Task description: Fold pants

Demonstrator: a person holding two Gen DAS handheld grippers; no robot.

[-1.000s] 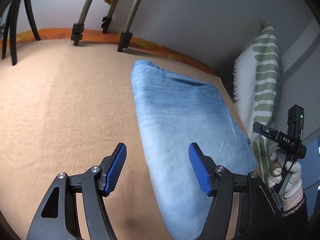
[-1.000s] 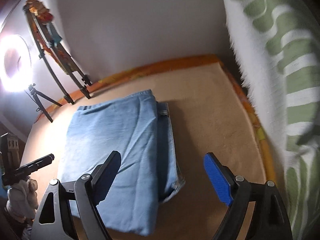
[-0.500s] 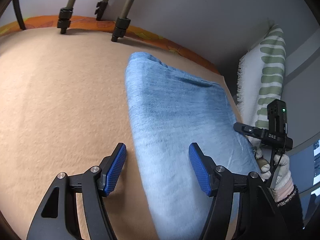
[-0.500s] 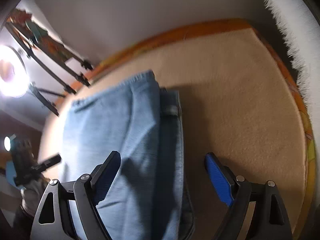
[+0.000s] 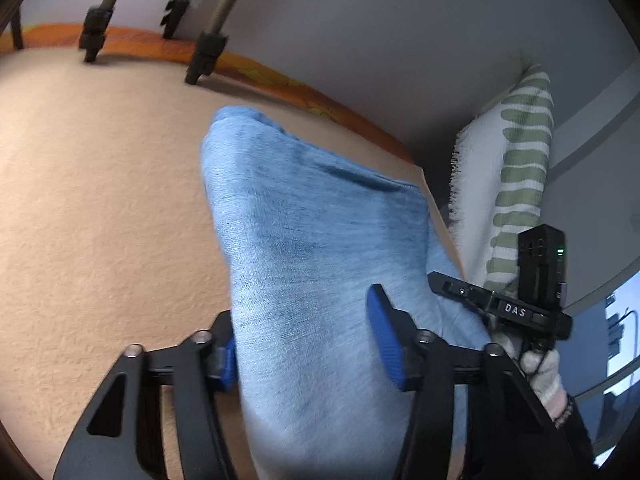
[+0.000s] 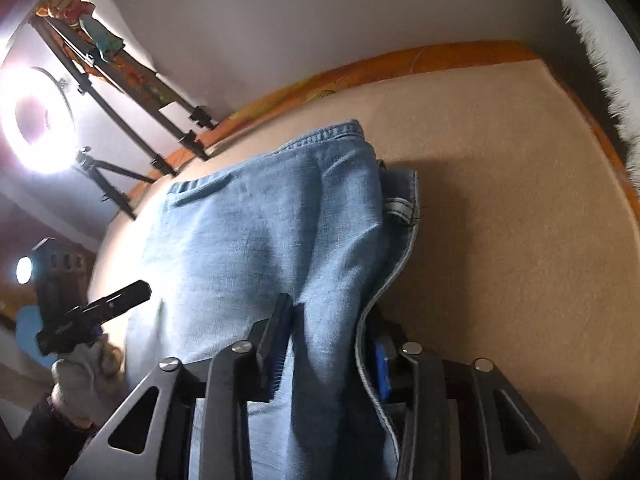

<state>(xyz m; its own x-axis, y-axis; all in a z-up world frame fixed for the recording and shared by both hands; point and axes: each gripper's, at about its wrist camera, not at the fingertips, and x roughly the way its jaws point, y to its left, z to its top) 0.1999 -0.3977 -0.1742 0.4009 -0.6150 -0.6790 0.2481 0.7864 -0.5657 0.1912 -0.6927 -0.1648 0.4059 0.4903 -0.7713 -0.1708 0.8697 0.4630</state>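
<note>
The folded light-blue denim pants (image 5: 312, 232) lie on the tan bed surface (image 5: 100, 200). My left gripper (image 5: 304, 344) has its blue pads around the near left edge of the pants, shut on the fabric, which bunches up between them. In the right wrist view my right gripper (image 6: 328, 344) is shut on the near right edge of the pants (image 6: 272, 232), denim pinched between its pads. Each gripper shows in the other's view, the right one (image 5: 500, 304) and the left one (image 6: 100, 304), both held by gloved hands.
A white pillow with green stripes (image 5: 516, 184) stands at the right against the wall. Tripod legs (image 5: 204, 52) stand on the bed's far edge. A ring light (image 6: 36, 120) on a stand glows at far left. The orange bed border (image 6: 400, 64) runs along the wall.
Both grippers moved forward onto the near edge of the pants and closed on the denim; the fabric now rises between the pads.
</note>
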